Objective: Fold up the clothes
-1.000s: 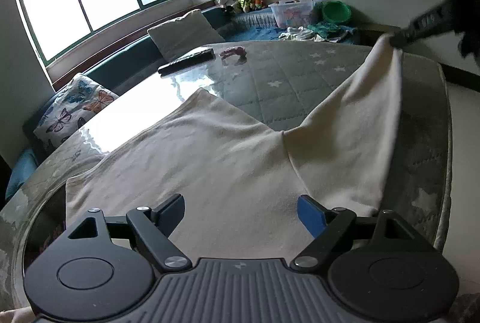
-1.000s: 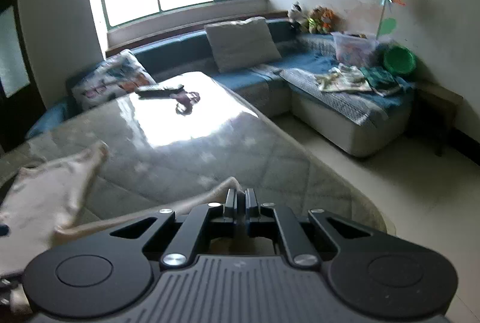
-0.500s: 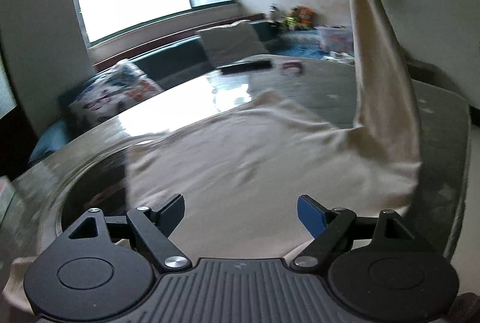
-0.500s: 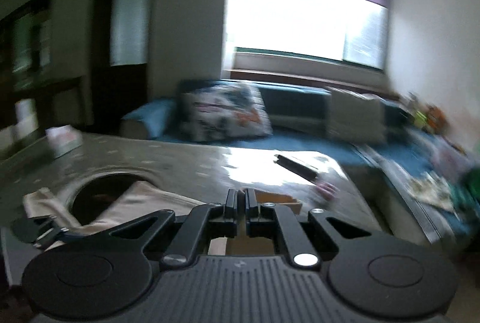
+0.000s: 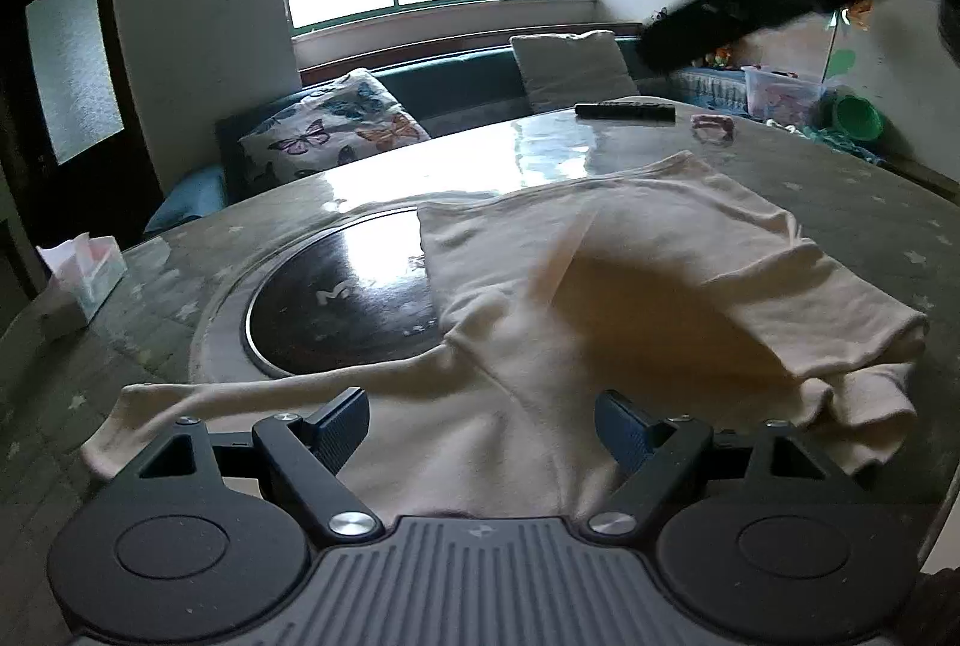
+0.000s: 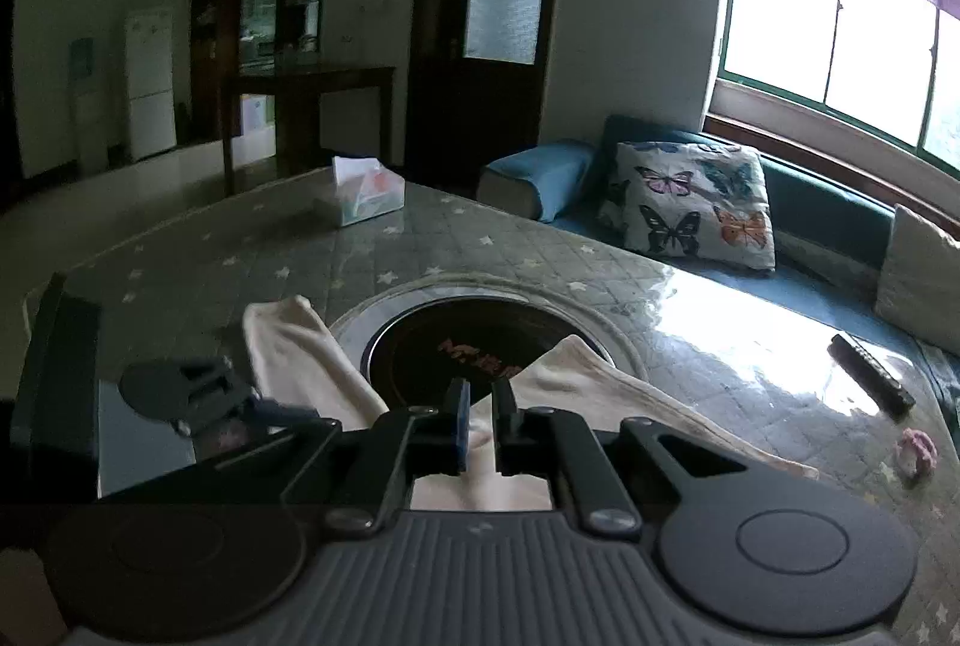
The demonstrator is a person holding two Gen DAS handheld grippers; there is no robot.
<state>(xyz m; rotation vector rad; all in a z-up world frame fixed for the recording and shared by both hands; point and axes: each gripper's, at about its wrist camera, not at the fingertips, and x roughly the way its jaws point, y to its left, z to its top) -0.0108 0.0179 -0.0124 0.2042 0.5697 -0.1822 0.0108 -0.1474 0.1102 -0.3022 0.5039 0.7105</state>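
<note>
A cream long-sleeved top (image 5: 600, 286) lies on the round table, its right side folded over onto the body, one sleeve (image 5: 240, 394) stretched out to the left. My left gripper (image 5: 480, 421) is open and empty, just above the top's near edge. My right gripper (image 6: 478, 415) hovers over the top (image 6: 600, 382); its jaws stand slightly apart with nothing between them. In the left wrist view the right gripper shows as a dark blurred bar (image 5: 750, 15) at the upper right.
A dark round hotplate (image 5: 348, 304) sits in the table's middle, partly under the top. A tissue box (image 5: 78, 280) stands at the left, a remote control (image 5: 624, 110) and a pink hair tie (image 5: 714, 125) at the far side. A sofa with cushions (image 6: 690, 202) runs behind.
My right gripper carried the top's right side up and over to the left, laid it on the body and let go, its jaws parting. My left gripper stayed open.
</note>
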